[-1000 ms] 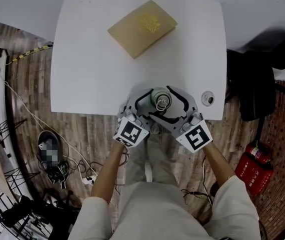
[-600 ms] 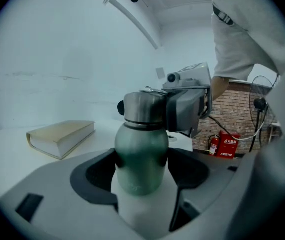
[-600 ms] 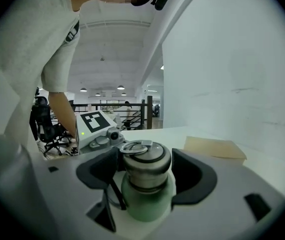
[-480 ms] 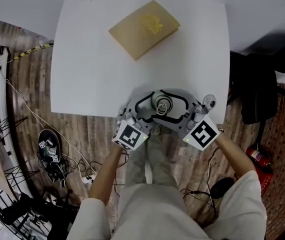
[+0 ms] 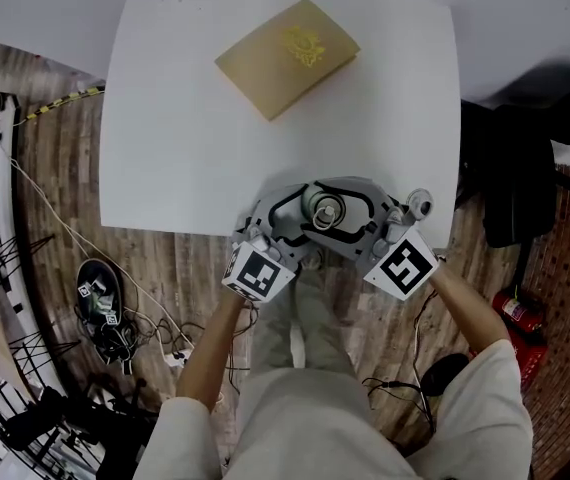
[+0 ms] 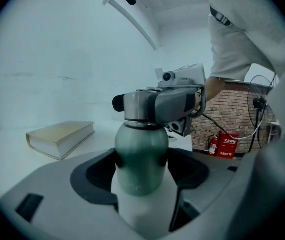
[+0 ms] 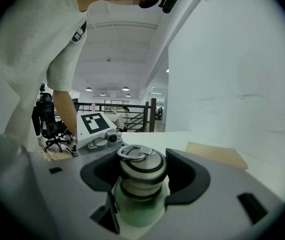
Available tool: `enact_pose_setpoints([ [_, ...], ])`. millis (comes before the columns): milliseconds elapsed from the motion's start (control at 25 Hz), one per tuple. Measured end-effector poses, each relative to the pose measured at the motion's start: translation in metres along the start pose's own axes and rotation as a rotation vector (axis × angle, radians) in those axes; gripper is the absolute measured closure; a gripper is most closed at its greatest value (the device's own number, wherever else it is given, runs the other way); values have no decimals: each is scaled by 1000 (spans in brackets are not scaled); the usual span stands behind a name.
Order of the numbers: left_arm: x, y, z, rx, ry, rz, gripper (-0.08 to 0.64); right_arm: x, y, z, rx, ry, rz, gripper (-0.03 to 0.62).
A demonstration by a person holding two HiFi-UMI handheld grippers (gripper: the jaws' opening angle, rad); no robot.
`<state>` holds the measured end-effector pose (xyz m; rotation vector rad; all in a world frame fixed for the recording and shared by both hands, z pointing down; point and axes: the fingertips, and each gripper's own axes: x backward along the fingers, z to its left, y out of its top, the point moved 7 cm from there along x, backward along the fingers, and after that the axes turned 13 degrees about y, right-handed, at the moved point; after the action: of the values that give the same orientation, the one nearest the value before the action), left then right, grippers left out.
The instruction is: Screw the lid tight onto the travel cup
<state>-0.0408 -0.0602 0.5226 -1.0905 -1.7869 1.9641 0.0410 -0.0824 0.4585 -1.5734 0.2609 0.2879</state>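
Lid (image 7: 140, 160): on travel cup (image 6: 141, 156); right gripper's (image 7: 141, 178) jaws, just closing, grip it;
Cup body: clenched by left gripper (image 6: 141, 173)

Looks to me like an office-lab studio: floor cables (image 5: 115, 343) left of my left gripper (image 5: 295, 211), fire extinguisher (image 5: 520, 340) and brick wall (image 6: 230, 116) right of my right gripper (image 5: 340, 208), office chairs (image 7: 50, 126) far behind the left one.

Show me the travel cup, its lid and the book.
travel cup (image 6: 141, 156): left gripper view, green body.
lid (image 7: 142, 176): right gripper view, steel side.
book (image 5: 285, 56): head view, middle of cover.
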Motion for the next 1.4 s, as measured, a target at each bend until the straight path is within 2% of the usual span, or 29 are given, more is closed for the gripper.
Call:
enact_pose_setpoints([
  [200, -1, 0, -1, -2, -1, 1, 235, 0, -3, 4, -35, -110, -8, 331],
  [360, -1, 0, 0, -1, 0, 1, 236, 0, -3, 7, -72, -233, -29, 331],
  [680, -1, -1, -2, 3, 12, 5, 236, -6, -3, 16, -136, -490, 9, 331],
  [840, -1, -1, -2, 2, 13, 2, 236, -10, 0, 19, -136, -613, 18, 333],
  [1080, 0, -1, -4, 1, 19, 2, 236, -11, 2, 21, -181, -728, -18, 333],
  [1240, 1, 0, -4, 1, 23, 2, 236, -13, 3, 23, -199, -784, 16, 333],
  [1400, 1, 0, -5, 2, 29, 1, 236, -15, 6, 23, -220, -862, 7, 333],
])
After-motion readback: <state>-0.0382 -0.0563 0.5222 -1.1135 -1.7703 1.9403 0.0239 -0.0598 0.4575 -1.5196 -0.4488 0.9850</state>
